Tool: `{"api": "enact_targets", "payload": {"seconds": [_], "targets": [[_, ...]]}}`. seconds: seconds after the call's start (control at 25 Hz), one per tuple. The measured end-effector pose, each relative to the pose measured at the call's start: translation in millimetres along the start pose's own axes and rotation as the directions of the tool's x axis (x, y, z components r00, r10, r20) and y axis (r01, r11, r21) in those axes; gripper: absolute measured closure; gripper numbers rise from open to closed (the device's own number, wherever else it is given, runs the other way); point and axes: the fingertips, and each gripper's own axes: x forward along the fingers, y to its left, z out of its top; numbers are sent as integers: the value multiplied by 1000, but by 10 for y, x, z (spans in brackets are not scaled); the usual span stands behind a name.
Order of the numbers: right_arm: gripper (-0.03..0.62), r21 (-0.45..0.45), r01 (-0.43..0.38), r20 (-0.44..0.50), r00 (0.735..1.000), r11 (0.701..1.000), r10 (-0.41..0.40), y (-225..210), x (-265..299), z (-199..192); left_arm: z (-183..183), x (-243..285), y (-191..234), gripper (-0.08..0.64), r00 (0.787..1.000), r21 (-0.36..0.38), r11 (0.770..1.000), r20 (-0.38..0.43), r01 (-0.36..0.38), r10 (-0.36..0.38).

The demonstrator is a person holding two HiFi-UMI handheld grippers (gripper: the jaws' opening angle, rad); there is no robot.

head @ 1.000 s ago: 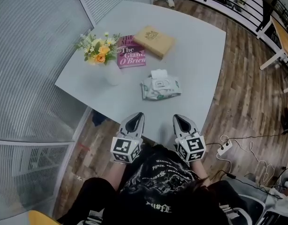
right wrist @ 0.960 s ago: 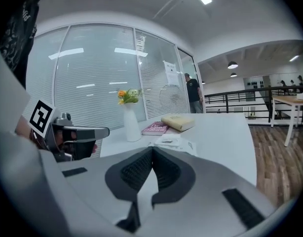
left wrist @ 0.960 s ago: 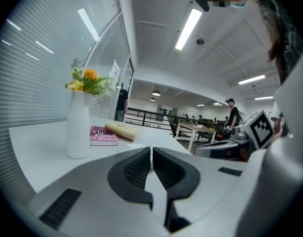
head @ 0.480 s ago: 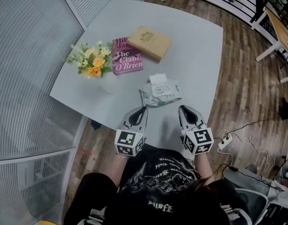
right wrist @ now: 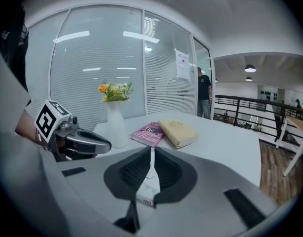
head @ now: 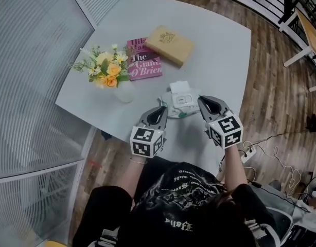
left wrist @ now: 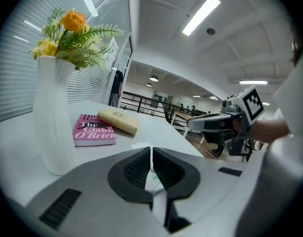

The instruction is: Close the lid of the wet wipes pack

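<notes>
A soft white-and-green wet wipes pack (head: 182, 101) is pictured near the 6 o'clock edge of a pale grey table (head: 214, 40), its white plastic flip lid (head: 179, 86) seen standing open at the pack's 12 o'clock end. The left gripper (head: 160, 110) is held at the pack's 8 o'clock with its jaws pressed together and nothing between them. The right gripper (head: 204, 101) is poised at 3 o'clock, its jaws just beginning to part, with nothing caught between them either. The pack is judged light and pliable, likely to slide or crumple if pushed from the side. The rigid lid is therefore thought the better place for contact: it could be tipped down from its free edge and pressed until snapped, with the soft body steadied at 6 o'clock. Only in the head view is the raised lid made out; in both gripper views the pack is reduced to a sliver glimpsed through the jaw slit. From those low views, however, a white vase of yellow flowers (left wrist: 53, 122), a pink paperback book (left wrist: 94, 131) and a tan hardcover book (left wrist: 118, 121) are shown side-on, at 9 to 12 o'clock of the pack.
</notes>
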Motion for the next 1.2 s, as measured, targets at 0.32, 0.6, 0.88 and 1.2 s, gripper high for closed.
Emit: {"api": "enact_targets", "payload": {"seconds": [0.32,0.6,0.88,1.2], "targets": [[503,-79,-76,-157,986,994,63,-229,497,48,-82,247,198,543,998,-13,999,-47,-35,34],[500,-38,-126,-244,963,991,113,-407,912,-36,-161,484,256,543,994,18,1000,-106,-18,20],[476,49,-211,-348,913,976,215,-491,1286,-246,-348,621,323,543,985,19,1000,-175,0,3],[446,179,-304,-429,832,936,353,-480,1550,-506,-549,739,375,543,967,51,998,-254,29,-15]]}}
